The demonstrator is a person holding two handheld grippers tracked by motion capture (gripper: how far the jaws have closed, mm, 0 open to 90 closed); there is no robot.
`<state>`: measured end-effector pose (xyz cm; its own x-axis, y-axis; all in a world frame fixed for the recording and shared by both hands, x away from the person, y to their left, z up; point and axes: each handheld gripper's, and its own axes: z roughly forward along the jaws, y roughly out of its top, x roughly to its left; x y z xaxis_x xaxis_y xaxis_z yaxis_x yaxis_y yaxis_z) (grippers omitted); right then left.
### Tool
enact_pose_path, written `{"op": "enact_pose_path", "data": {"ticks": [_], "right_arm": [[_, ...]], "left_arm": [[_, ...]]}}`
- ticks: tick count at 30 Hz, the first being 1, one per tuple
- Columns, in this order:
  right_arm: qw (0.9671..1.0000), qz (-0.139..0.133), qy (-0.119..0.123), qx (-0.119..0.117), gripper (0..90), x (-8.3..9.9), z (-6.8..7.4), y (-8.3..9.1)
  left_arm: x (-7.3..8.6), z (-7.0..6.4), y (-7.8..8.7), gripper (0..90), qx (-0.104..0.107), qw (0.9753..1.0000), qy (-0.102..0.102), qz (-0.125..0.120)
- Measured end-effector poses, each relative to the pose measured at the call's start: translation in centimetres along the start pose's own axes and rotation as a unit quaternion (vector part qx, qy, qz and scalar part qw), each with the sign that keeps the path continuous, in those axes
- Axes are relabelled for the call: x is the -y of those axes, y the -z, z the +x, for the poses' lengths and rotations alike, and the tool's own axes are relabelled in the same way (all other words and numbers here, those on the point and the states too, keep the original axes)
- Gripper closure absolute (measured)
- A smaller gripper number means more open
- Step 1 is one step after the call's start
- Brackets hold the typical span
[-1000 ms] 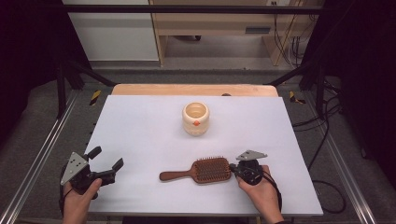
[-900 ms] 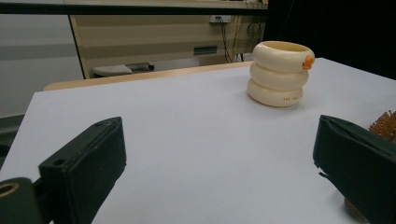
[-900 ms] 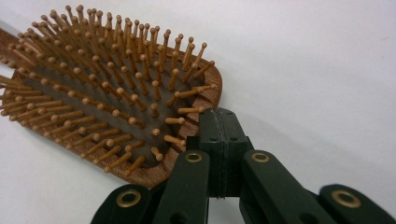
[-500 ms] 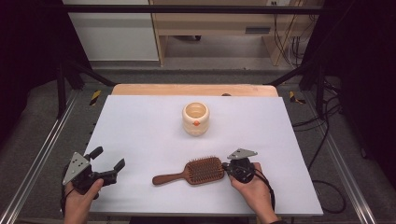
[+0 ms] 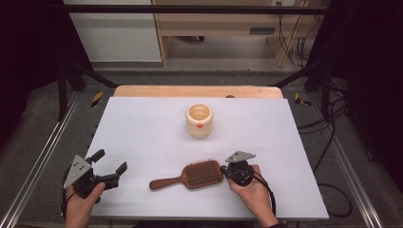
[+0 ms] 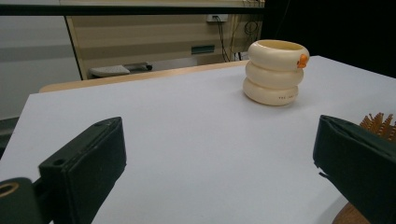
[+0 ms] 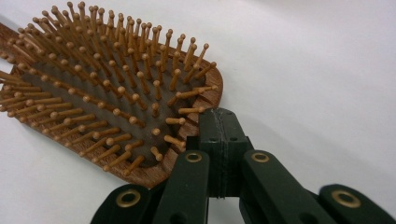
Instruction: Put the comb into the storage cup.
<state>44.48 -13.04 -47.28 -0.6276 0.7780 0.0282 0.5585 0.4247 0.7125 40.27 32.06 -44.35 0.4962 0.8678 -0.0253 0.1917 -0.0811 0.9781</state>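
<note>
A wooden hairbrush (image 5: 202,174) lies bristles up near the table's front edge, handle pointing left. My right gripper (image 5: 224,170) is shut, and its closed tips (image 7: 219,126) rest against the right rim of the brush head (image 7: 93,93) with nothing between the jaws. At the front left my left gripper (image 5: 111,161) is open and empty, held low over the table (image 5: 142,128) and aimed toward the middle. In the left gripper view (image 6: 215,154) a few brush bristles (image 6: 378,123) show past the right jaw.
A cream ringed cup (image 5: 199,120) with a small orange mark stands upright in the middle of the white table, also seen ahead in the left gripper view (image 6: 276,72). A wooden strip (image 5: 195,91) edges the far side. Metal rails run along both sides.
My right gripper has moved left and the hairbrush has slid left with it. The left gripper has barely shifted.
</note>
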Motion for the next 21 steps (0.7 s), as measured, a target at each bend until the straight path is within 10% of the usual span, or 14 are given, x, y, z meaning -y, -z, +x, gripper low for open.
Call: {"op": "enact_pose_path", "data": {"ticks": [21], "right_arm": [[0.9995, -0.014, 0.023, -0.016, 90.0, -1.8, 2.1, -2.0]], "left_arm": [[-0.1, -0.4, -0.2, 2.6, 0.013, 0.9999, -0.004, 0.004]]}}
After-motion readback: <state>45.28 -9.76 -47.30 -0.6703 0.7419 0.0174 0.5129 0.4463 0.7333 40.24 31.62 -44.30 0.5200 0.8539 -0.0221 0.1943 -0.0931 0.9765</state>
